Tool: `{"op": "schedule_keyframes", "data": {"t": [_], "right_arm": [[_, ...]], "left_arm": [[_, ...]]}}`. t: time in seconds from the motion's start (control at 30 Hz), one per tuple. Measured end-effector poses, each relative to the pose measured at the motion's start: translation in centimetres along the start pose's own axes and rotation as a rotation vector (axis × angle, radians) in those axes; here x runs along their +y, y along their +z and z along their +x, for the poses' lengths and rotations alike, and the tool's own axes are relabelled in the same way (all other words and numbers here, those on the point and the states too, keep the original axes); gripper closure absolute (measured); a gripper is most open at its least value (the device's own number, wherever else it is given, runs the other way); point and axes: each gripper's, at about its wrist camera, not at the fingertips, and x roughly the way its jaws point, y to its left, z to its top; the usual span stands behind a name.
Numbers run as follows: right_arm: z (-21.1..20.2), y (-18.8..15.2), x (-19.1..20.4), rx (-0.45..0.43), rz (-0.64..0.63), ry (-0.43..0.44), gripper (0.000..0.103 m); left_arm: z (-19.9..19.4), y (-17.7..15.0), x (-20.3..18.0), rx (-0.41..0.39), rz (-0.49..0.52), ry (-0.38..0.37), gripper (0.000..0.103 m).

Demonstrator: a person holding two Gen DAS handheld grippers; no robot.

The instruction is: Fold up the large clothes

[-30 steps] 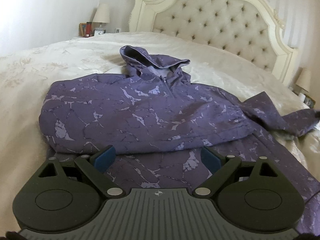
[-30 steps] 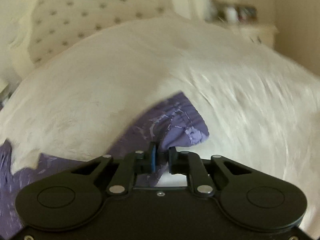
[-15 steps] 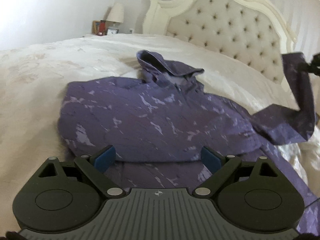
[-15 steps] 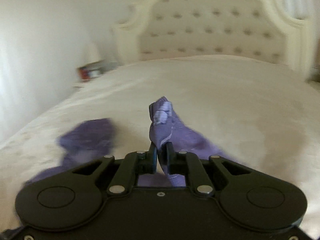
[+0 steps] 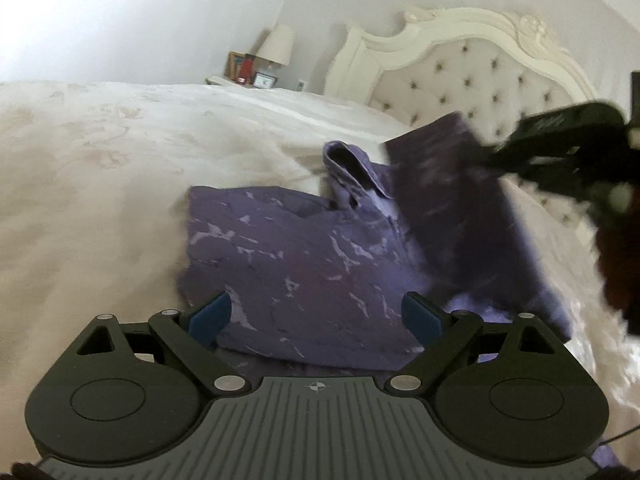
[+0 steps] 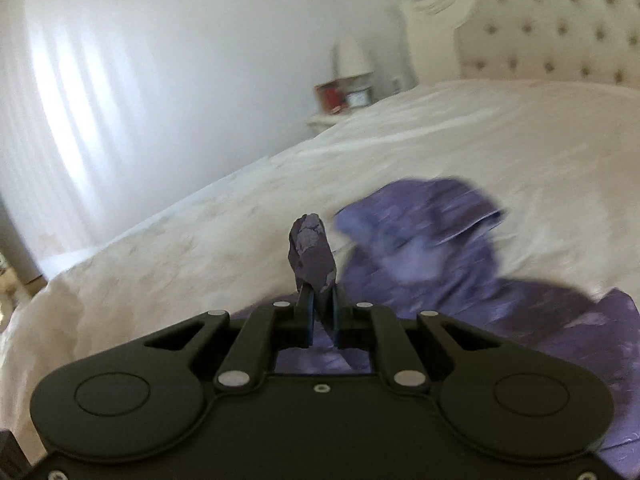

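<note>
A purple marbled hoodie point(image 5: 304, 264) lies on the white bed point(image 5: 100, 184), hood point(image 5: 352, 168) toward the headboard. My left gripper point(image 5: 316, 318) is open and empty, low over the hoodie's near hem. My right gripper point(image 6: 321, 312) is shut on the hoodie's sleeve cuff point(image 6: 311, 254). In the left wrist view the right gripper point(image 5: 560, 152) holds the sleeve point(image 5: 452, 200) lifted above the hoodie's right side, hanging down to the body. The hood point(image 6: 432, 224) shows blurred in the right wrist view.
A cream tufted headboard point(image 5: 480, 80) stands at the far end of the bed. A nightstand with a lamp point(image 5: 276, 46), frames and a red object stands in the back left corner, also in the right wrist view point(image 6: 352, 92). White walls surround the bed.
My right gripper has lifted the sleeve off the bed and carried it leftward over the hoodie's body. My left gripper has shifted left along the hem and stays open.
</note>
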Motion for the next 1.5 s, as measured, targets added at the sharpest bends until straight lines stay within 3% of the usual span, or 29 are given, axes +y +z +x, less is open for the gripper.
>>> {"op": "schedule_keyframes", "data": {"t": [0.17, 0.23, 0.3, 0.33, 0.4, 0.43, 0.6, 0.77, 0.97, 1.03, 1.1, 1.27, 1.43, 1.5], "right_arm": [[3.5, -3.6, 3.4, 0.073, -0.064, 0.046, 0.088], [4.5, -5.2, 4.1, 0.104, -0.078, 0.067, 0.081], [5.0, -6.1, 4.8, 0.139, -0.084, 0.096, 0.072], [5.1, -6.6, 4.9, 0.159, -0.086, 0.11, 0.064], [4.5, -7.5, 4.7, 0.168, -0.093, 0.14, 0.037], [4.4, -7.7, 4.4, 0.164, -0.098, 0.145, 0.034], [1.7, -8.5, 2.1, 0.156, -0.14, 0.104, 0.035], [-1.4, -9.6, -2.2, 0.137, -0.194, -0.006, 0.034], [-2.8, -10.2, -10.2, 0.093, -0.065, -0.197, 0.034], [-2.6, -10.8, -12.9, 0.147, 0.021, -0.198, 0.034], [-3.0, -11.5, -14.5, 0.193, 0.073, -0.143, 0.034], [-5.9, -12.4, -14.9, 0.179, 0.06, -0.091, 0.034], [-7.7, -13.6, -16.0, 0.148, 0.073, -0.117, 0.033], [-8.3, -13.9, -16.7, 0.137, 0.068, -0.168, 0.033]], "left_arm": [[-0.3, 0.6, 0.9, -0.023, -0.041, 0.017, 0.01], [-0.3, 0.6, 1.1, -0.025, -0.053, 0.024, 0.01], [-0.2, 0.7, 1.3, -0.024, -0.061, 0.029, 0.01], [-0.1, 0.7, 1.3, -0.023, -0.063, 0.029, 0.01], [-0.2, 0.7, 1.4, -0.022, -0.061, 0.03, 0.01], [-0.2, 0.6, 1.3, -0.022, -0.058, 0.03, 0.01], [0.1, 0.3, 1.2, -0.014, -0.042, 0.029, 0.01], [0.3, -0.1, 0.3, -0.007, 0.006, 0.026, 0.01], [0.9, -1.2, -0.9, 0.029, 0.088, 0.039, 0.01], [1.0, -1.2, -1.2, 0.036, 0.103, 0.047, 0.01], [0.9, -1.0, -1.6, 0.037, 0.112, 0.067, 0.01], [1.3, 0.0, -3.3, 0.043, 0.188, 0.101, 0.01], [3.8, 1.1, -5.2, 0.05, 0.267, 0.144, 0.01], [5.3, 1.2, -5.3, 0.073, 0.274, 0.182, 0.01]]}}
